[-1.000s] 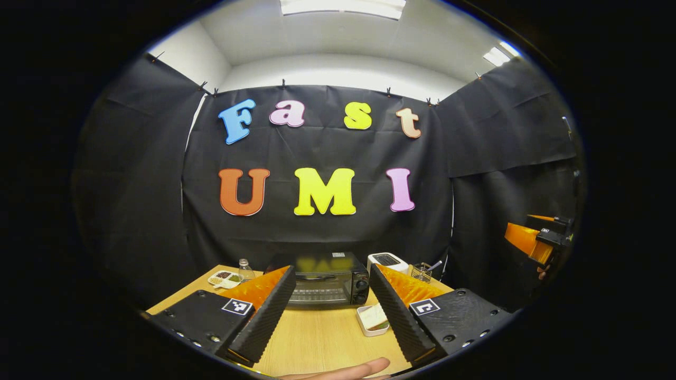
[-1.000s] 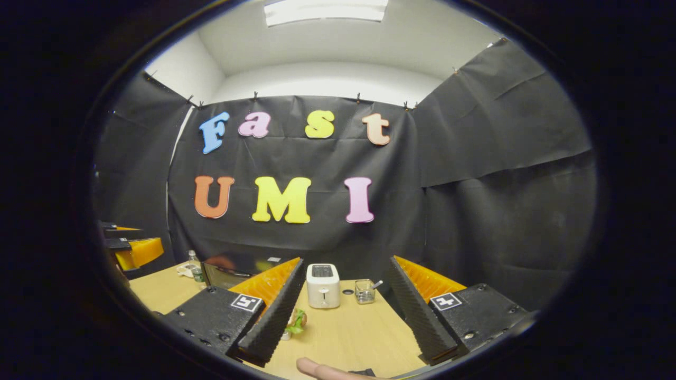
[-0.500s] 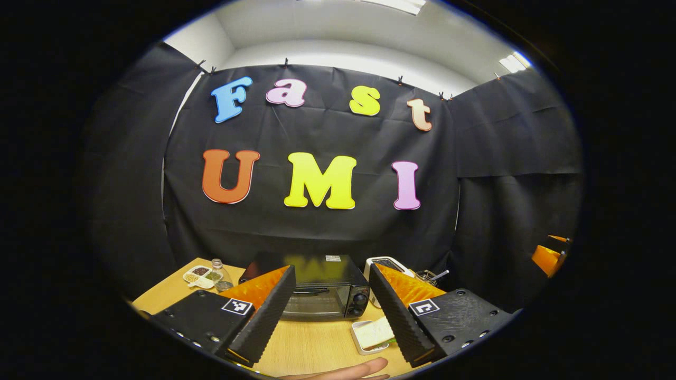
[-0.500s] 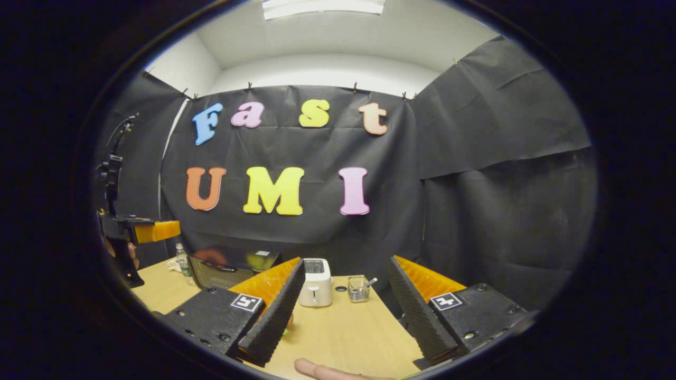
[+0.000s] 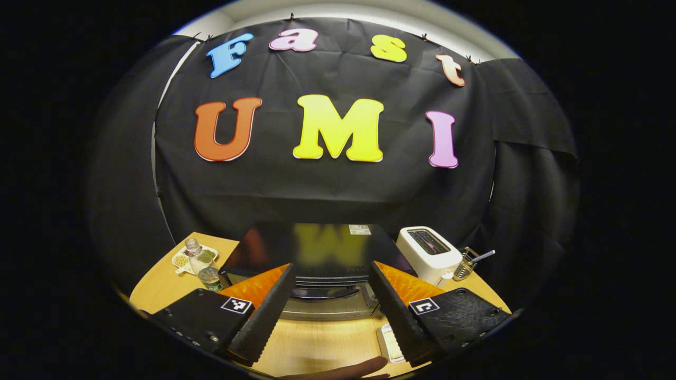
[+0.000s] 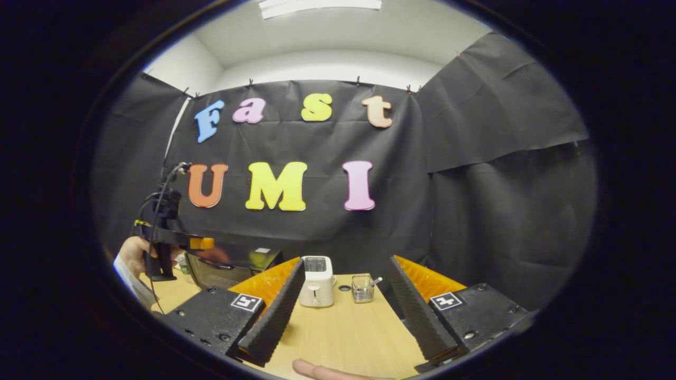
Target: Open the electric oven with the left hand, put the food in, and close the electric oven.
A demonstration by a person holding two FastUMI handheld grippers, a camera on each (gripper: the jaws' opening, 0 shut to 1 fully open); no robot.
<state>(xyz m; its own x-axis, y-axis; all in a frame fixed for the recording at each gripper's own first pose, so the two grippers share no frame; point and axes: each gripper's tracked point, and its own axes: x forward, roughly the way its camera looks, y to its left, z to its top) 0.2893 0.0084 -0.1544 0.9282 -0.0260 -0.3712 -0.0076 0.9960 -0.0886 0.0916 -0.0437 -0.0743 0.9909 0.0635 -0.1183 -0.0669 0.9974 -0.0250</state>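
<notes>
The black electric oven [image 5: 317, 245] stands at the middle of the wooden table [image 5: 311, 345], its door shut with the handle [image 5: 319, 292] across the front. My left gripper [image 5: 330, 268] is open, close in front of the oven, with the handle between and just beyond its fingertips. A white tray with the food [image 5: 390, 344] lies by the right finger, partly hidden. In the right gripper view, a hand [image 6: 132, 253] holds the left gripper [image 6: 182, 240] at the oven [image 6: 232, 261]. My right gripper [image 6: 346, 263] is open over the table, holding nothing.
A white toaster [image 5: 428, 253] stands right of the oven, with a glass holding a spoon [image 5: 466, 265] beyond it. A small bottle [image 5: 203, 264] and a snack dish [image 5: 182, 258] sit left of the oven. A small black disc [image 6: 344, 288] lies between toaster and glass.
My left gripper has moved forward and tipped down toward the oven, which now looks much larger. The right gripper has barely moved; the food has slipped out of its view.
</notes>
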